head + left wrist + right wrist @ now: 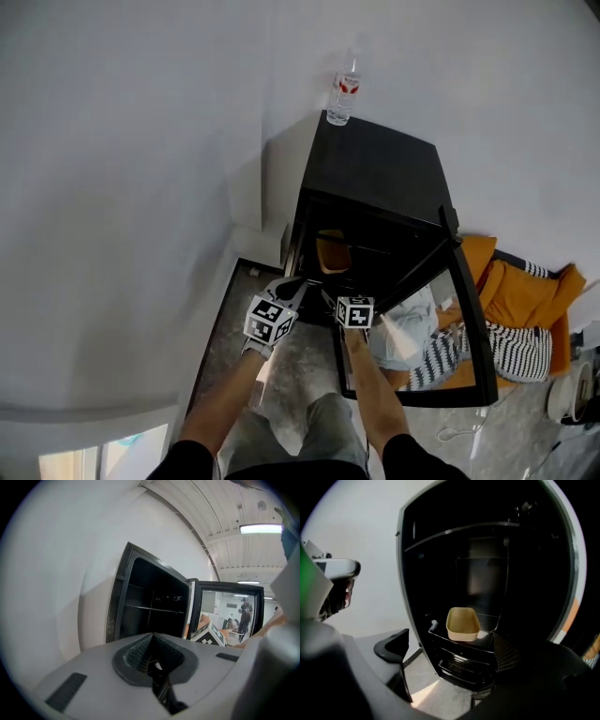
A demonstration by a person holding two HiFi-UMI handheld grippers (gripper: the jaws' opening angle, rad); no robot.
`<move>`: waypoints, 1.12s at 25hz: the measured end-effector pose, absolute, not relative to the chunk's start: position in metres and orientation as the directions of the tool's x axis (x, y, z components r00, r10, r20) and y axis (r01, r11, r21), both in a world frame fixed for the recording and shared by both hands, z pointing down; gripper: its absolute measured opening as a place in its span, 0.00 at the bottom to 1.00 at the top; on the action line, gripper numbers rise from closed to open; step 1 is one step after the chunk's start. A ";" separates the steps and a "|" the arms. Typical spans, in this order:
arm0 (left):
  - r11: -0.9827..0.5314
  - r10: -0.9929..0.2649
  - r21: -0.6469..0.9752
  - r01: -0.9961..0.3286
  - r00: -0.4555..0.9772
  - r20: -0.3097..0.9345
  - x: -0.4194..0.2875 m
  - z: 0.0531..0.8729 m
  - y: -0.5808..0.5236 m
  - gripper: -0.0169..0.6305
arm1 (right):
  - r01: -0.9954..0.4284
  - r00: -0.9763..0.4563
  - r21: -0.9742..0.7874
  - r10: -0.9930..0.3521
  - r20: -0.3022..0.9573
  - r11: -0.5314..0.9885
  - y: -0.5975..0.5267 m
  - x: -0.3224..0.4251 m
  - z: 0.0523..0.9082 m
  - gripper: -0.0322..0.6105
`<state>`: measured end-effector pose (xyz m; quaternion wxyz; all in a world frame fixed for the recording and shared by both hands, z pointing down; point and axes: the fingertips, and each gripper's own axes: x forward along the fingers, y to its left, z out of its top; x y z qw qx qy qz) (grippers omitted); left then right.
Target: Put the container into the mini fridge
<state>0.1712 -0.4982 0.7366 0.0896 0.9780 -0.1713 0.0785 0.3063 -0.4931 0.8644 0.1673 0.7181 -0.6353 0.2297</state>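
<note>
While both forearms, the left [221, 401] and the right [377, 403], stretch up from the bottom edge of the head view, the two grippers are held side by side at the frame's centre, just in front of the mini fridge [375, 169]. The left gripper [154, 663] has its jaws pressed together with nothing between them, and it points at the fridge's dark inside. The right gripper [454, 649] has its jaws wide apart and empty. It faces straight into the open cabinet.

One container [462, 624], a pale yellow open tub, stands inside the fridge on a low shelf [486, 638]. It sits near the middle of the right gripper view, well clear of both jaws. One fridge is in sight, black, with its single glass door [474, 319] swung open toward the right of the head view. One clear water bottle [344, 88] with a red label stands upright on the fridge's top at its far corner, near the upper middle of the frame. An orange cushion [514, 286] with striped cloth [516, 349] lies at the right.
</note>
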 end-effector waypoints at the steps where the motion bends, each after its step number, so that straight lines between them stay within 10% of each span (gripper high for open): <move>1: -0.925 -0.319 0.151 -0.349 0.928 0.191 0.167 0.727 -0.494 0.04 | -0.989 0.084 -0.057 -0.833 0.547 -0.137 -0.487 0.300 0.853 0.91; 19: -0.891 -0.324 0.251 -0.379 0.916 0.236 0.115 0.569 -0.433 0.04 | -0.991 0.008 -0.104 -0.834 0.552 -0.079 -0.402 0.217 0.645 0.90; 28: -0.897 -0.332 0.228 -0.378 0.919 0.215 0.107 0.514 -0.421 0.04 | -0.996 -0.011 -0.086 -0.873 0.487 -0.036 -0.385 0.198 0.566 0.55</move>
